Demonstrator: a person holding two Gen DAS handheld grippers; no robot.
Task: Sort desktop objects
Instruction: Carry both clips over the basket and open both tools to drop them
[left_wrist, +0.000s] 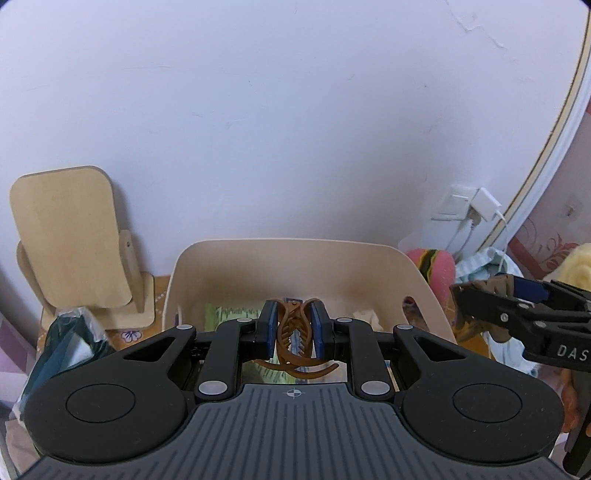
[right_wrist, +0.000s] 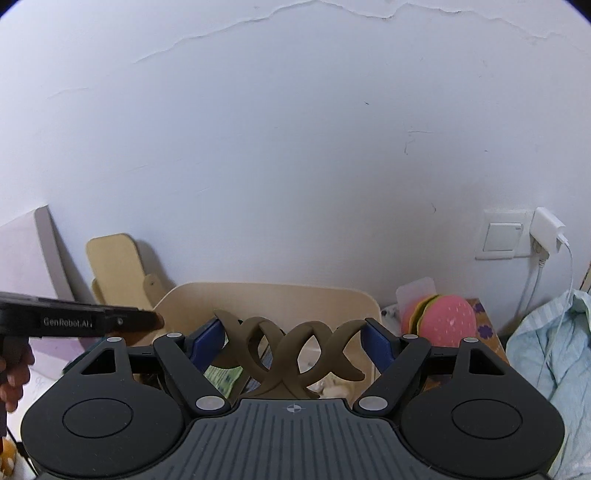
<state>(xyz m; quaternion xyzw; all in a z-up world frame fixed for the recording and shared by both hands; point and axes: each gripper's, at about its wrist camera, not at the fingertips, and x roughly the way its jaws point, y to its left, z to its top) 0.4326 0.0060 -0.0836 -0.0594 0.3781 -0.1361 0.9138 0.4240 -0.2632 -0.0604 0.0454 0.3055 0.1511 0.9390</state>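
Both claw clips are airborne over the cream storage bin, neither dropped yet.

Left hand-held gripper: jaws nearly together, pinching the brown hair claw clip across its hinge end, teeth pointing back toward the camera. Right hand-held gripper: jaws stand wide but both blue pads press the ends of the olive-brown wavy claw clip, so it is gripped lengthwise, not loose.

Risks, judged from here:
- The wavy clip is held only at its curved tips; the springy, rounded shape could twist or pop out before it is over the bin's middle.
- The brown clip's curved prongs hang below the left pads; on release they could snag a pad or hook the bin rim.
- The two grippers sit close, the right one just beside the bin's right wall in the left view; a bump could knock a clip out.
- Releasing too near the wall could send a clip onto the counter.

Bin contents: a green printed packet, something white and crumpled at the right, a small blue-and-white item mostly hidden behind the clip. The rest is blocked by the grippers.

Outside the bin: a burger-shaped plush to its right, a wooden stand to its left.
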